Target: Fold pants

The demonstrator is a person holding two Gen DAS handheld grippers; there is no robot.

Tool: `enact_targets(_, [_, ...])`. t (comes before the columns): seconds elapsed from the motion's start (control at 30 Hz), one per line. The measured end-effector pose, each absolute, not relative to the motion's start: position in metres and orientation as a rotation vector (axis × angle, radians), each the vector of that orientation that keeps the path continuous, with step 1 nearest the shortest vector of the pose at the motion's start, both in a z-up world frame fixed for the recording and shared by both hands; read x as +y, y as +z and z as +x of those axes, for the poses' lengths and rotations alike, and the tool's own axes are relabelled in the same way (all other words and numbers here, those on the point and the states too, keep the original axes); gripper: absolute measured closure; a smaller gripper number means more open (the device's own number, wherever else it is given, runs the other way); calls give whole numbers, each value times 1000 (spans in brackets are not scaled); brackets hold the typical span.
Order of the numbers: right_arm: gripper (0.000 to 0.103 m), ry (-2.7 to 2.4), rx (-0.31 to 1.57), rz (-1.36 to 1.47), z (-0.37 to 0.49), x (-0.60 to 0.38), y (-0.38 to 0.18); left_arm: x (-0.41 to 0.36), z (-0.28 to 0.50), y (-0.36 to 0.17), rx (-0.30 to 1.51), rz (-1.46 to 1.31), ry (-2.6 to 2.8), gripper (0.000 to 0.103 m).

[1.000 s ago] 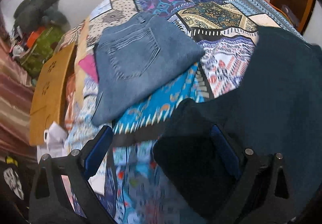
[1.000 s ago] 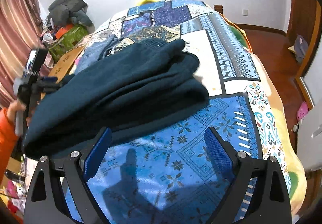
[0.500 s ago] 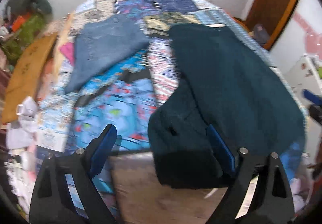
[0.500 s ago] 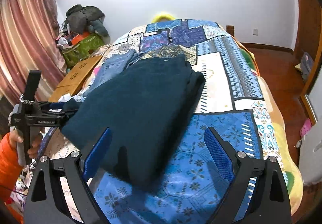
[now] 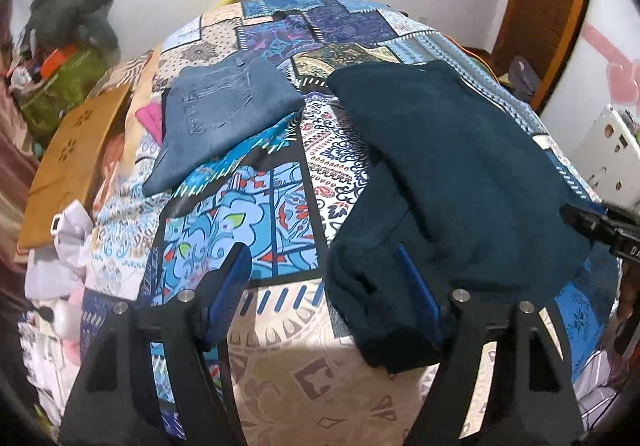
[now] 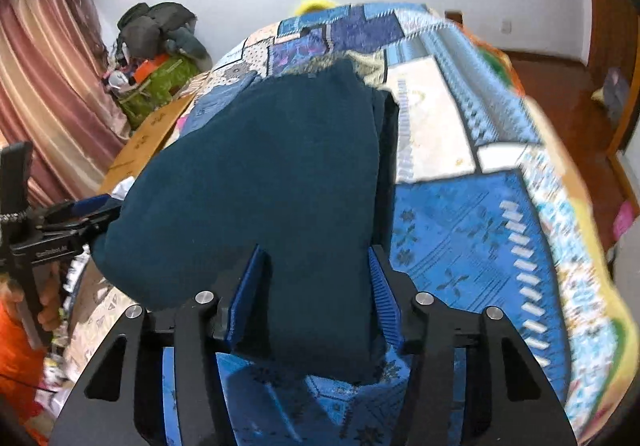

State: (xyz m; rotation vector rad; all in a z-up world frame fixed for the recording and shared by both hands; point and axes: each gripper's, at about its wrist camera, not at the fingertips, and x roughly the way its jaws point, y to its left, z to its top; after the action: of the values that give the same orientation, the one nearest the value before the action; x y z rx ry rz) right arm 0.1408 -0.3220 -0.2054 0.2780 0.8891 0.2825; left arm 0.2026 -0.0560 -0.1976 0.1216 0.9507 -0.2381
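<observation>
Dark pants (image 6: 260,181) hide the jeans (image 6: 218,101); far bedspread (image 6: 460,57) blurred.

The thick folded fleece pants (image 5: 460,165) are plain dark teal. The folded denim jeans (image 5: 224,113) are faded blue. The bed's quilted patchwork cover (image 5: 276,181) mixes blue, white, red and beige ornamental prints. Both claws' pads (image 6: 250,298) are bright blue on black frames.

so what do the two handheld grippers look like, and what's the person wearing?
Both match. The left gripper and right gripper have black angular finger frames with triangular cutouts, silver bolt heads and ribbed blue pads. Seen side-on from the right wrist view, the left one has a black body with small white lettering, too blurred to read, and an upright black handle. The person wears an orange sleeve.
</observation>
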Motion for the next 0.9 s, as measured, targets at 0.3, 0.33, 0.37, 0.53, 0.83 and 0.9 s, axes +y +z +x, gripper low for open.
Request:
enact_targets(0.3, [59,260,911,220,136,-331,-192,-47,198,-176,917,125,-183,28])
enact_targets(0.33, [59,253,905,208,137,-332,-187,-44,200,-169,906,137,-164,28])
enact_targets(0.37, [59,247,899,201,139,-334,-185,-41,203,-165,903,139,-160,29])
enact_targets(0.53, [59,266,884,185,162,-340,-172,-37,232,-146,910,84,-210,28])
enact_targets(0.83, [56,300,888,106,226,-337,-173,-83,318,-157,913,139,-263,10])
enact_targets(0.9, [56,310,895,91,244,-335,-176,-93,336,-166,934,160,-271,10])
